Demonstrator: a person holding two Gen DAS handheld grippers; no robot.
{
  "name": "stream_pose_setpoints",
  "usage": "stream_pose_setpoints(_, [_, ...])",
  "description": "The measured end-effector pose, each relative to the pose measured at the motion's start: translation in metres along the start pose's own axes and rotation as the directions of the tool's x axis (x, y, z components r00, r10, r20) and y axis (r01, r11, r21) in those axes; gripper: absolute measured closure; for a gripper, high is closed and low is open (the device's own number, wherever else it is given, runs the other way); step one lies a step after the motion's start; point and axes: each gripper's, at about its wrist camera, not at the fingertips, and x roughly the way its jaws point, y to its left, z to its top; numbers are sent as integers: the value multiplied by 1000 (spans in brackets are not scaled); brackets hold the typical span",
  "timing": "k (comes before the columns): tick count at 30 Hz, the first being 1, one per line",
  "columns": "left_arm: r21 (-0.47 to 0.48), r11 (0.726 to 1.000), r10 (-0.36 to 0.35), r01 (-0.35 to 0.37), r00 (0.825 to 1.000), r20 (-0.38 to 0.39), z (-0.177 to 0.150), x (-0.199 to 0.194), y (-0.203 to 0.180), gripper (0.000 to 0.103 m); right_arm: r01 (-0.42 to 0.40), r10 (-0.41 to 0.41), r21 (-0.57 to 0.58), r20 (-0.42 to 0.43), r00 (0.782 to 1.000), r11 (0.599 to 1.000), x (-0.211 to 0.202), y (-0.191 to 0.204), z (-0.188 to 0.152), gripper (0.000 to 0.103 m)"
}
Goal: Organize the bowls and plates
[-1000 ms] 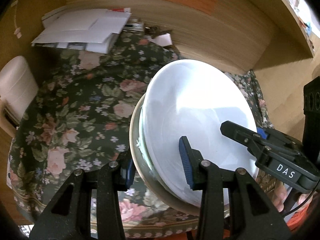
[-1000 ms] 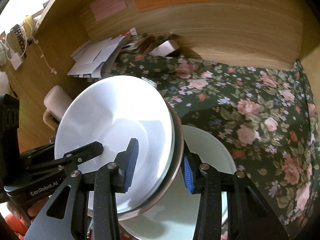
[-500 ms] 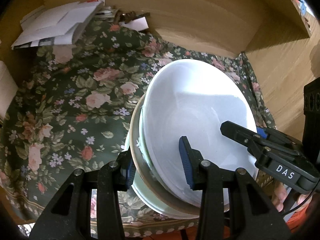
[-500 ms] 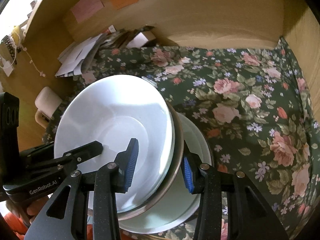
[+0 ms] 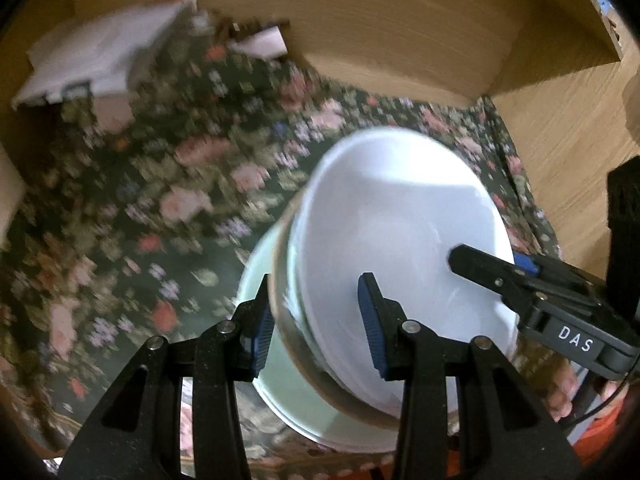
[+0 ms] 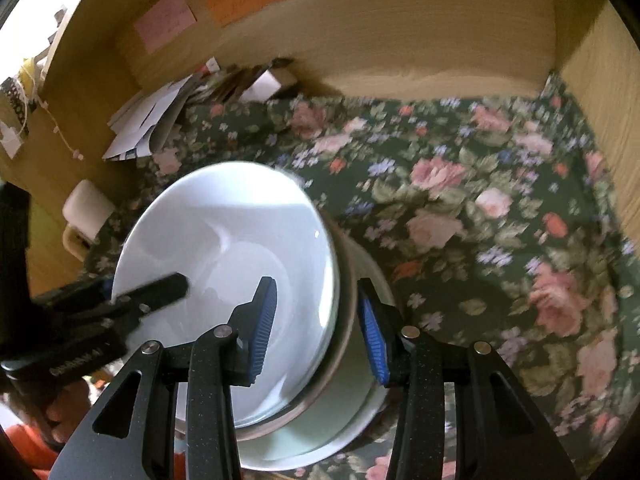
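Left wrist view: the left tool [image 5: 316,320] pinches the near rim of a stack of two nested dishes, a white glossy ceramic bowl [image 5: 400,240] seated in a beige-rimmed bowl [image 5: 304,344], tilted up above a pale green round plate [image 5: 280,380] that lies on the dark floral-cloth desk [image 5: 140,220]. Open cloth stretches to the left of the stack as far as a pile of white papers [image 5: 100,56] in the far corner; wooden walls [image 5: 400,32] close in behind and on the right. The right tool [image 5: 520,276] grips the stack's right side. In the right wrist view, the right tool [image 6: 316,320] clamps the same stack's rim, one pad [image 6: 262,320] inside the white bowl [image 6: 224,240], with bare cloth [image 6: 480,220] to the right.
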Motion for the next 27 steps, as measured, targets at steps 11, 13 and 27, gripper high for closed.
stream_pose_setpoints(11, [56, 998, 21, -36, 970, 242, 10, -72, -14, 56, 24, -1, -94, 239, 971, 995, -78, 30, 9, 54])
stream_pose_setpoints(13, [65, 997, 25, -48, 950, 311, 9, -92, -19, 53, 36, 2, -121, 297, 955, 992, -96, 40, 9, 52])
stream_pose_setpoints(27, [79, 994, 9, -71, 797, 604, -24, -181, -39, 12, 99, 21, -182, 563, 826, 978, -175, 71, -17, 3])
